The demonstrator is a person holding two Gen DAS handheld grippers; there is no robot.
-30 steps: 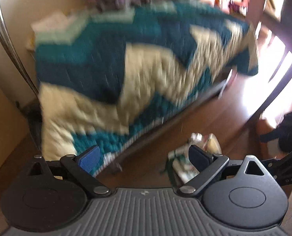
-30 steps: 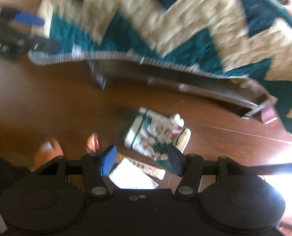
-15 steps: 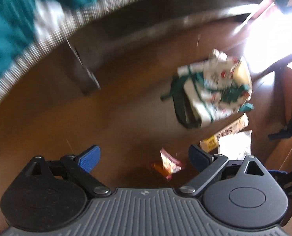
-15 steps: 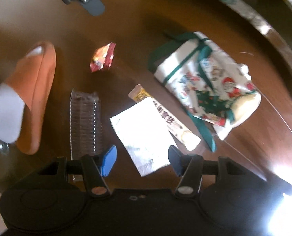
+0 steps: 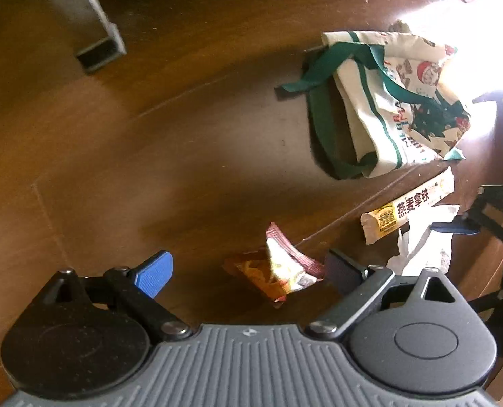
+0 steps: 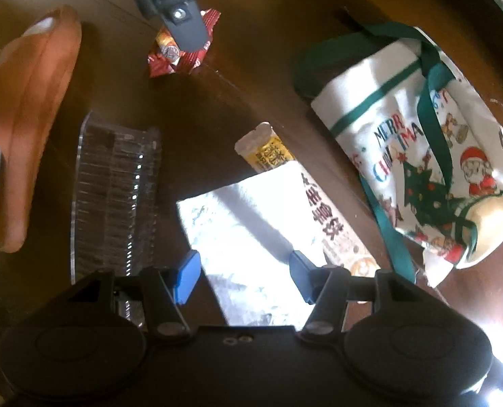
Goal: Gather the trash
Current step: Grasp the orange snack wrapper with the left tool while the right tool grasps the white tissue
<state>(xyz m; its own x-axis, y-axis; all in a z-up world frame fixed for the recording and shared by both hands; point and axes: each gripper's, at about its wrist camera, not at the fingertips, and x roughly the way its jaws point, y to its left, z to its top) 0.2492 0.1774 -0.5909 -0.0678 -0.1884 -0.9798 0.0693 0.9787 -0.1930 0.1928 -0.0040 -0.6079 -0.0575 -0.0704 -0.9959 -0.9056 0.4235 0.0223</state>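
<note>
The left tongs (image 5: 248,273) are hanging open over a red snack wrapper (image 5: 278,276), seemingly touching nothing. The right tongs (image 6: 243,276) are gaping empty above a white napkin (image 6: 248,224), likely lining up grabs.

Stick packet (image 6: 305,203) lies between tote bag (image 6: 421,169) and plastic tray (image 6: 116,196).

Sunlight came in low from the right, blowing out the tote bag (image 5: 404,101) w/ glare. Wood floor (image 5: 149,135) stayed dim, soft shadows. Fisheye bent the edges; top corners were blurry, slipper (image 6: 31,118) smeared.
</note>
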